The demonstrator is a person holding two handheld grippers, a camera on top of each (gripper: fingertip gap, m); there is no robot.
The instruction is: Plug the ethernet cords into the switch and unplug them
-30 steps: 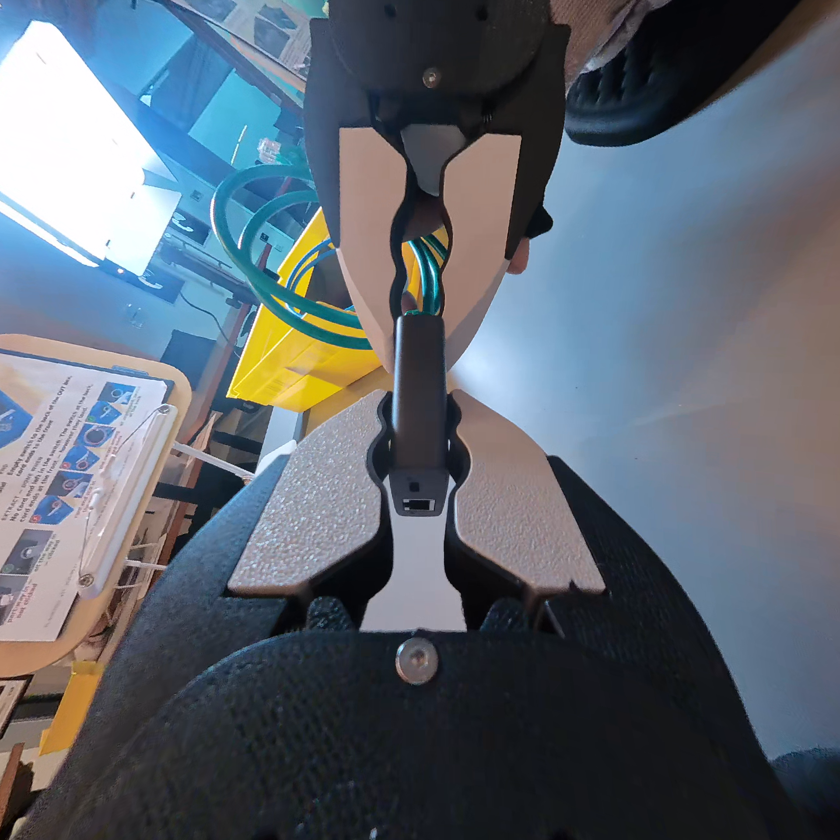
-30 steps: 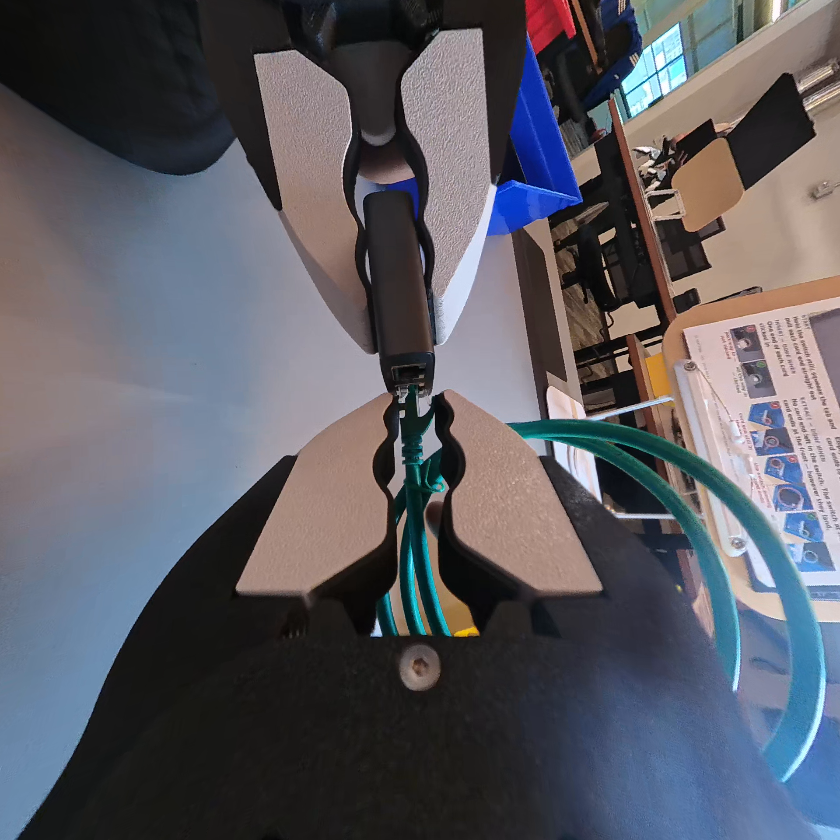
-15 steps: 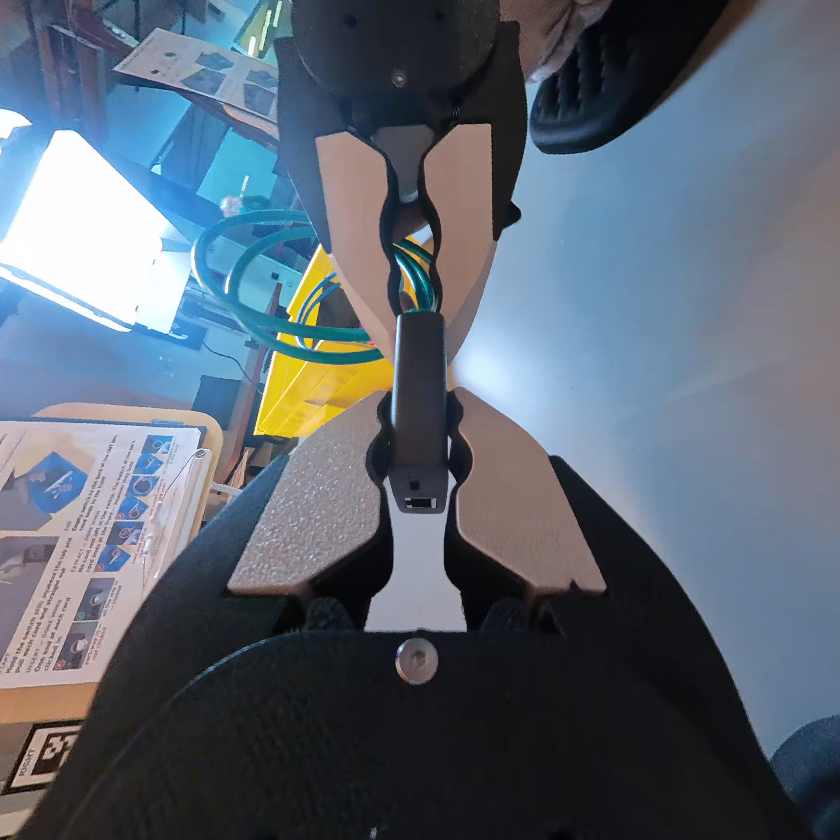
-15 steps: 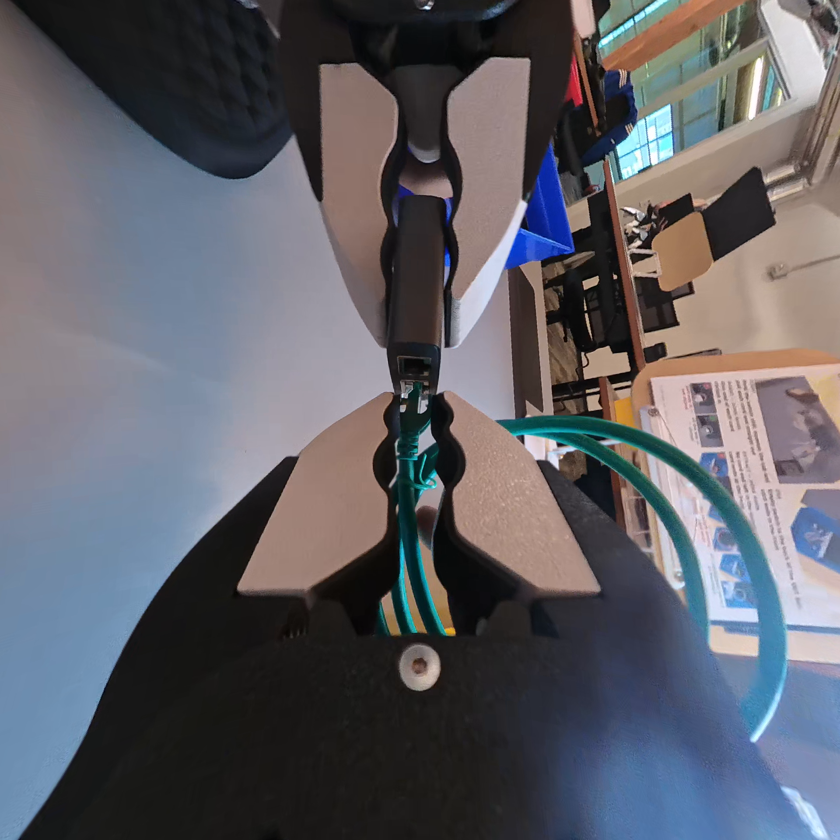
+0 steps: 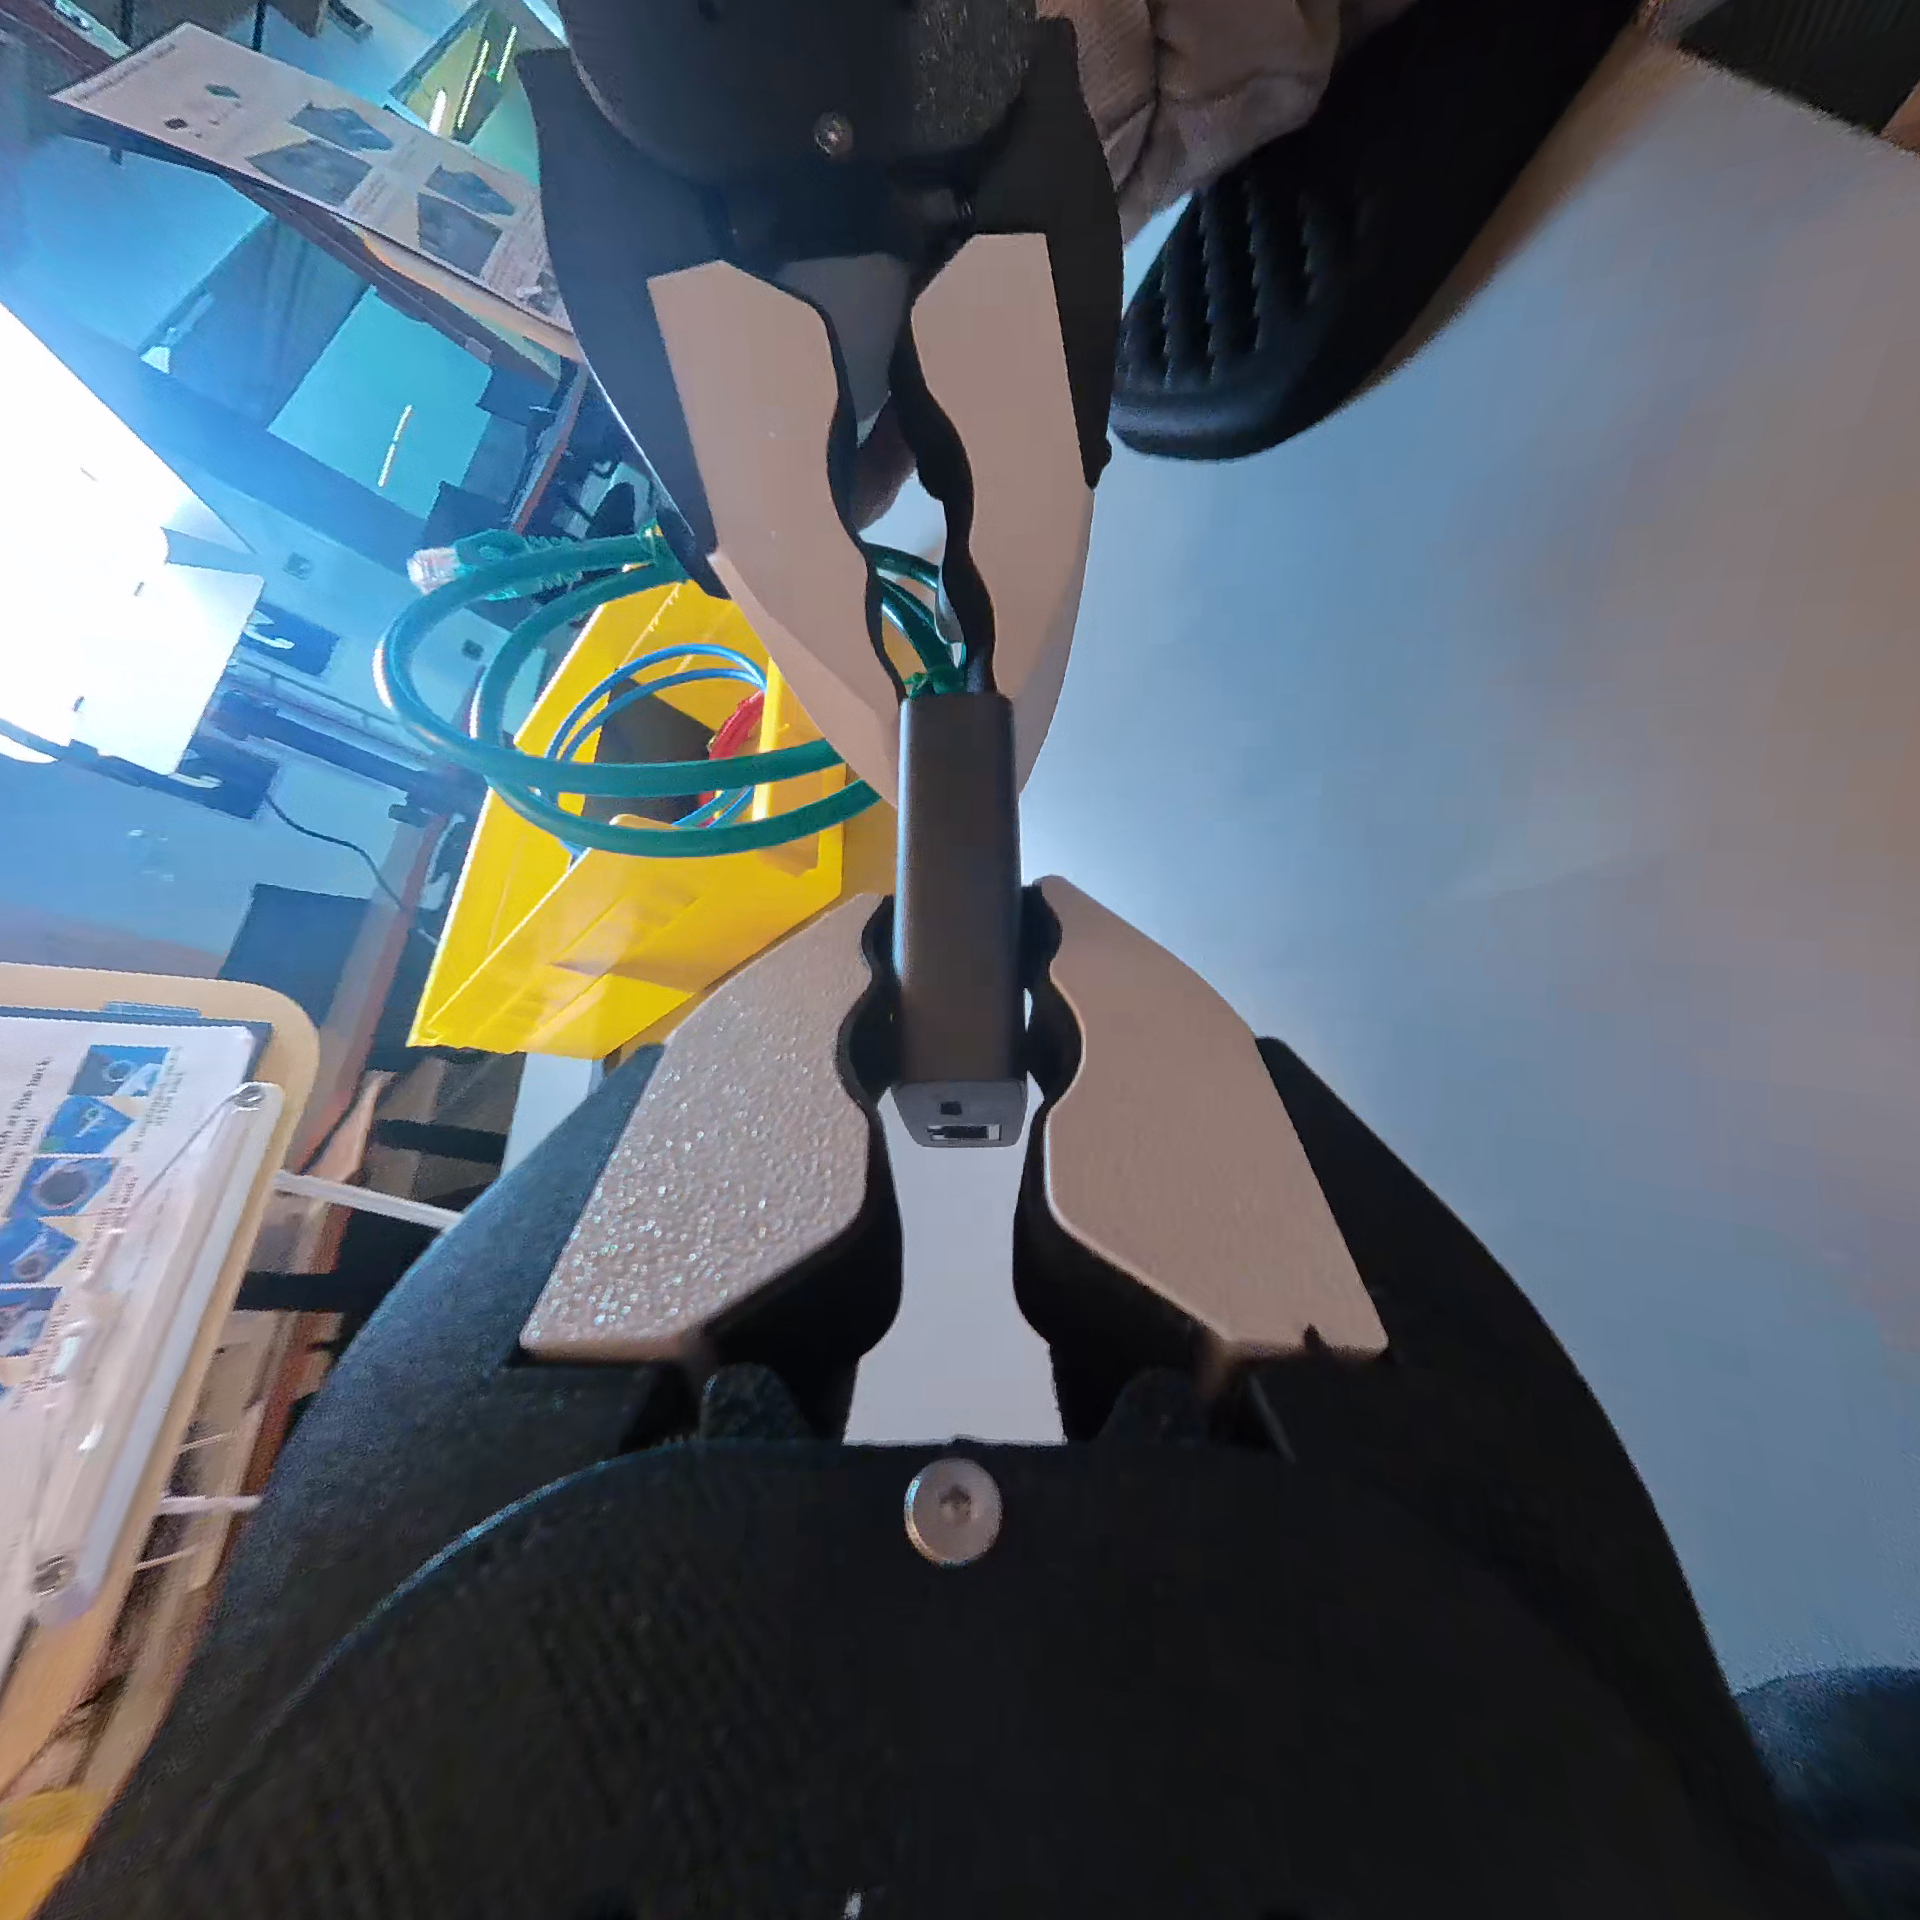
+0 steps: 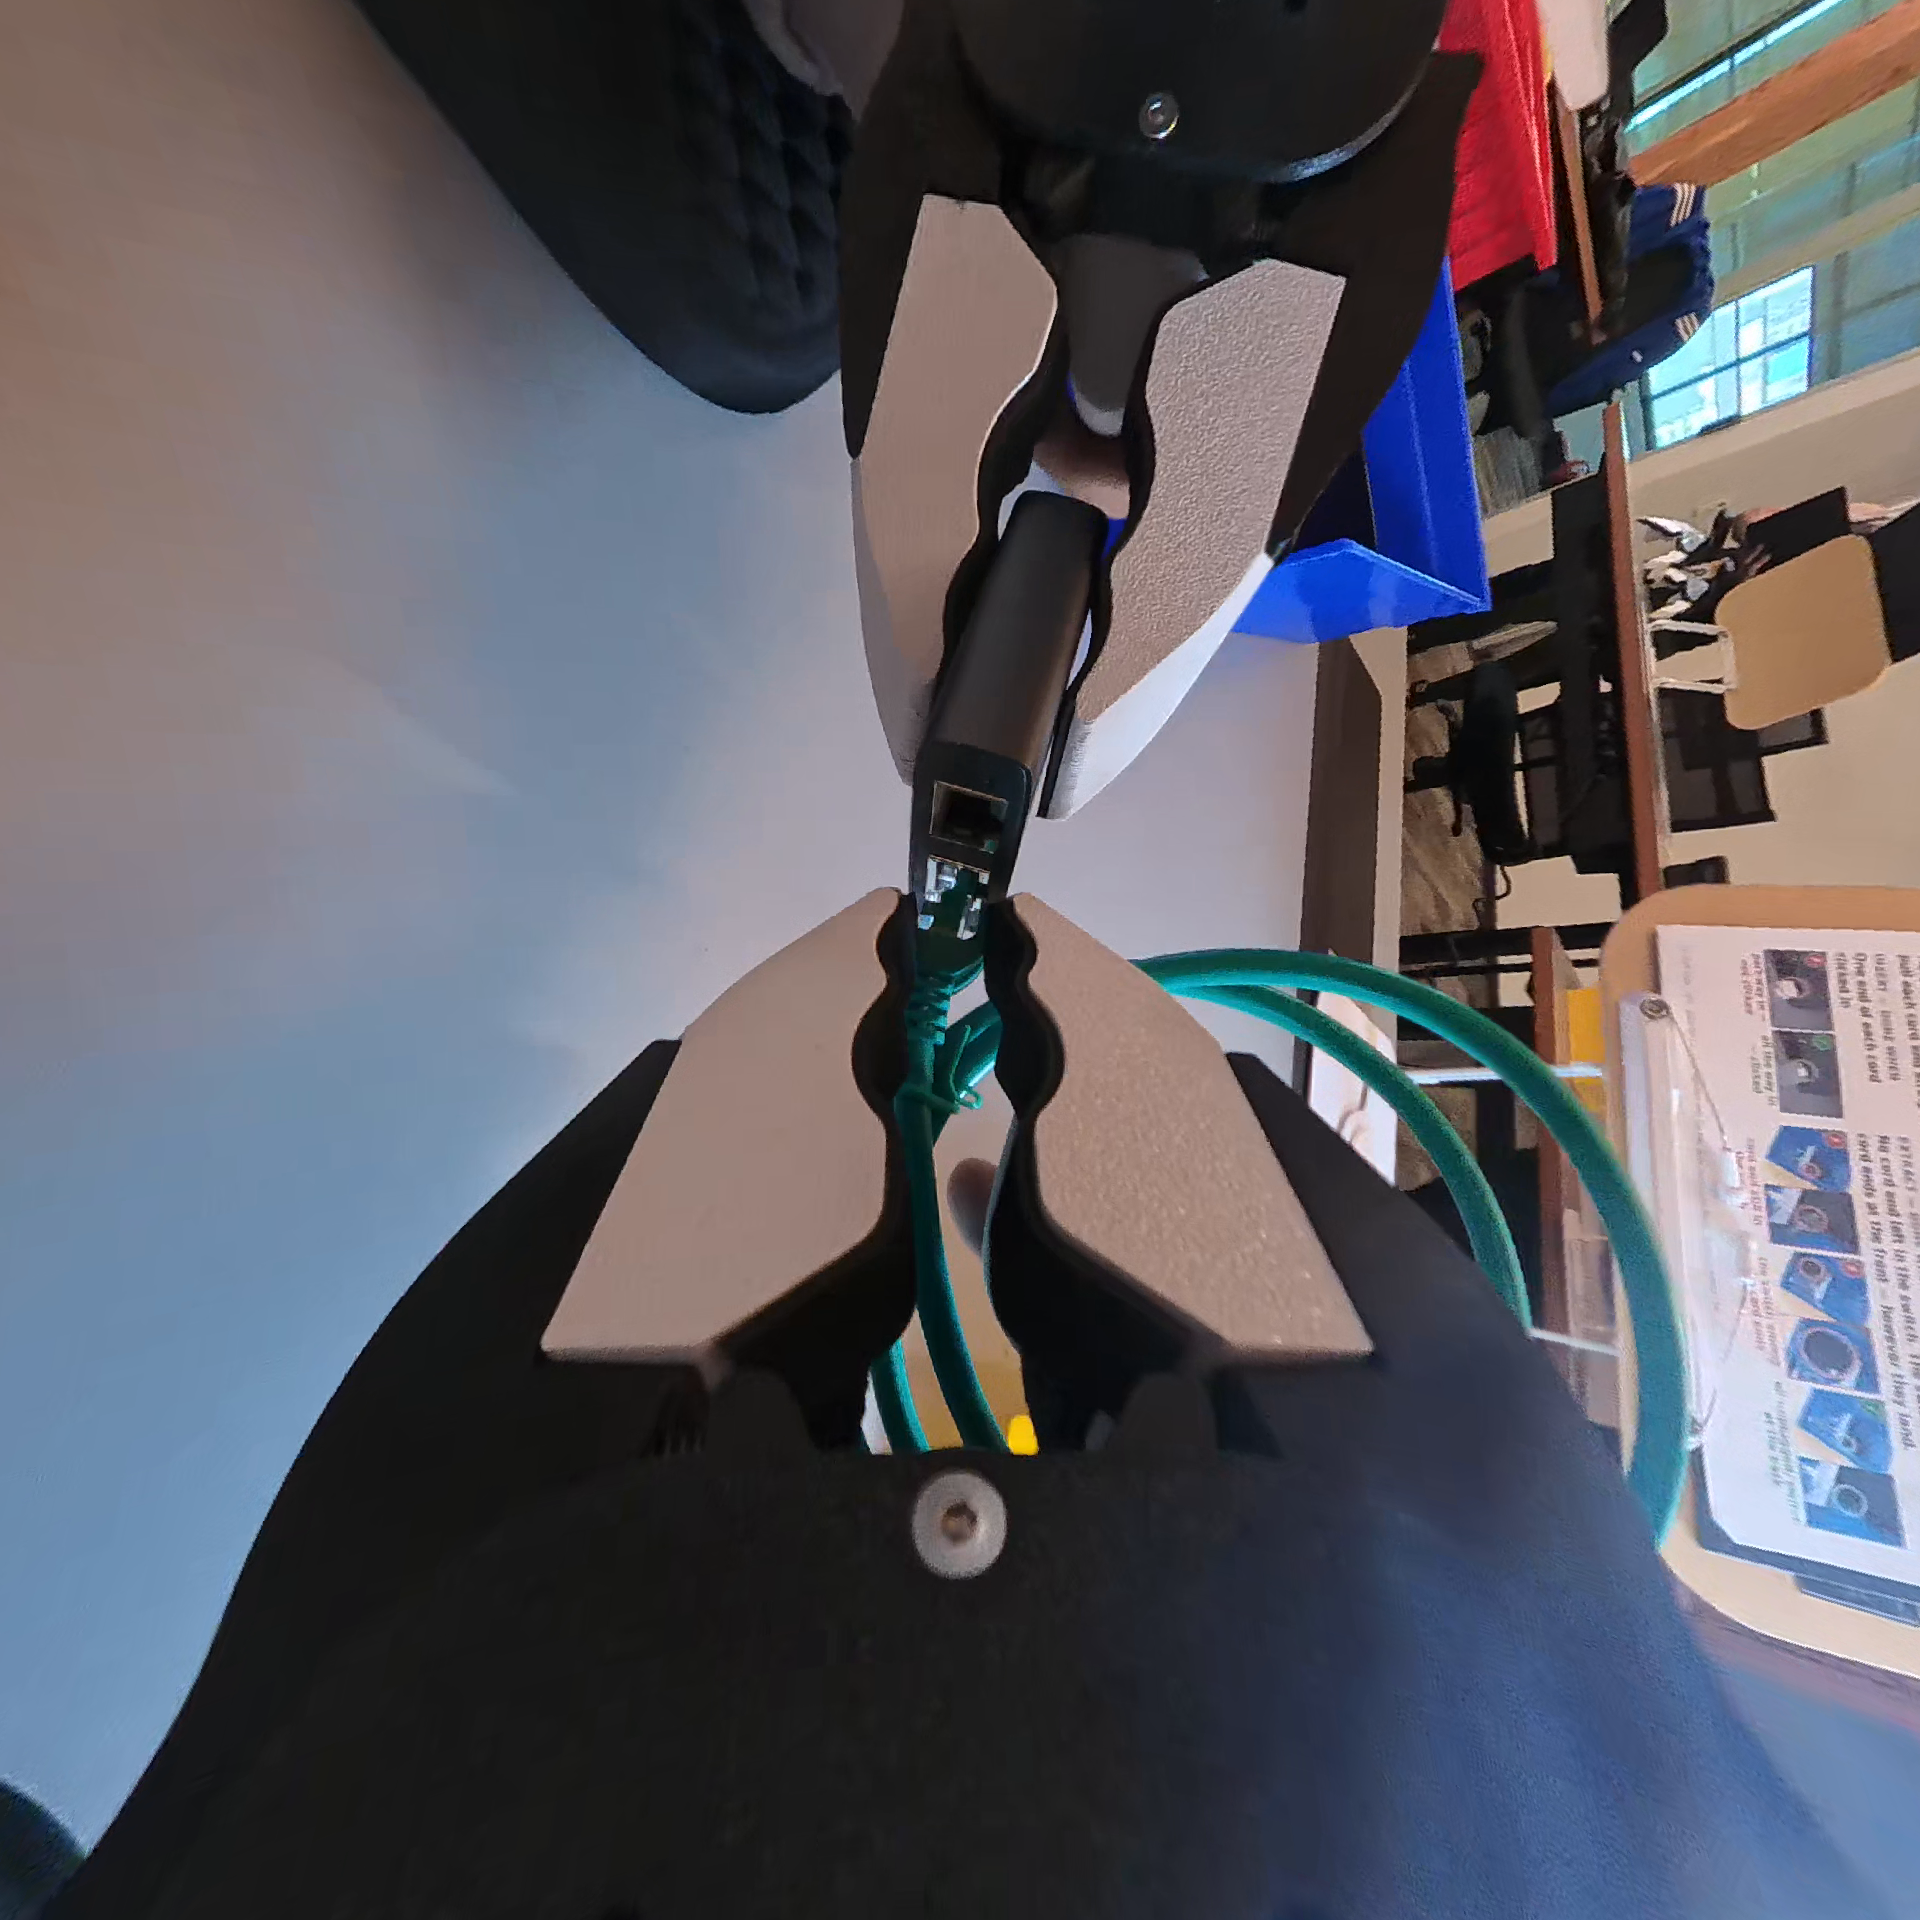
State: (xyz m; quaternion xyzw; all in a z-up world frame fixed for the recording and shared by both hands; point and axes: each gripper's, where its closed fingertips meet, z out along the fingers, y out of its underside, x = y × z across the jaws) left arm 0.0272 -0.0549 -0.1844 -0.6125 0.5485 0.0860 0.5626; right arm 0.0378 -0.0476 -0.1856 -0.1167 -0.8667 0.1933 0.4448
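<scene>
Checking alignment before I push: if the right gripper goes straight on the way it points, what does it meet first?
The right gripper, shut on the green ethernet cord, would first meet the small black box-shaped switch held by the left gripper. The cord's clear plug sits right at the switch's port; whether it is seated is unclear.

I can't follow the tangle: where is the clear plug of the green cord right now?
In the right wrist view, the plug sits mid-frame between the right gripper's fingers, at the mouth of the black switch, beside its empty port.
</scene>
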